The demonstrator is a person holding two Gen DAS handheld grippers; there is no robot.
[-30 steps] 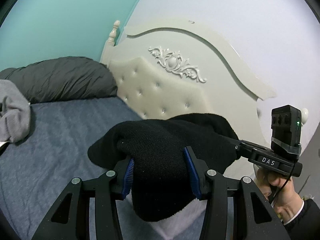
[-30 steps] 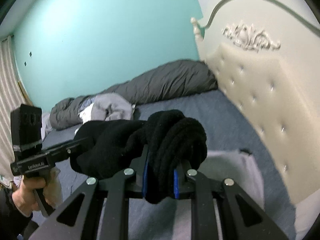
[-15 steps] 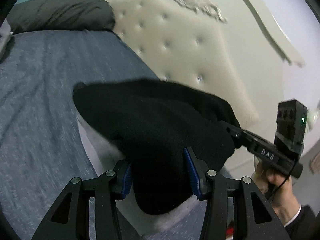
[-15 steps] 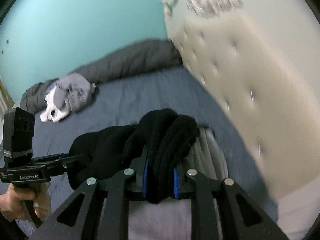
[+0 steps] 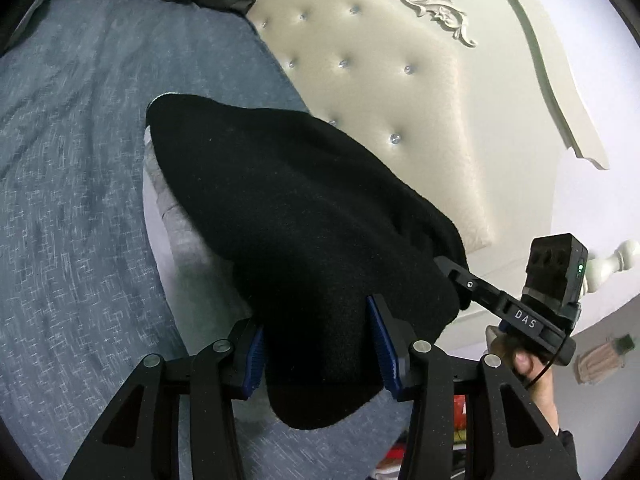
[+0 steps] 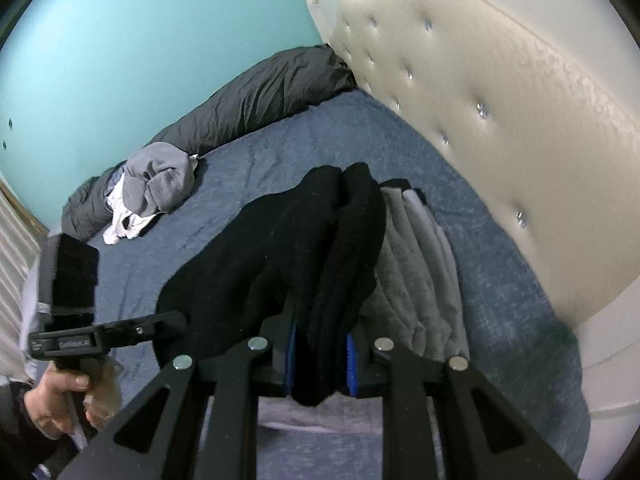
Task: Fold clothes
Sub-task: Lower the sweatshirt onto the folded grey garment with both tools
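Black folded garment (image 5: 304, 216) is pinched at both ends by left tongs (image 5: 316, 344) and right tongs (image 6: 320, 356); held taut above the grey folded stack (image 6: 420, 248) on the bed (image 6: 280, 156), seemingly for stacking.

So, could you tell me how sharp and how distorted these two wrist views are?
Left wrist view: sharp on the black garment and the bedsheet; fisheye bends the headboard, and the corners are dark. Right wrist view: mostly sharp, but the headboard is smeared by motion blur, the garment shows little detail, and there is the same curved edge.
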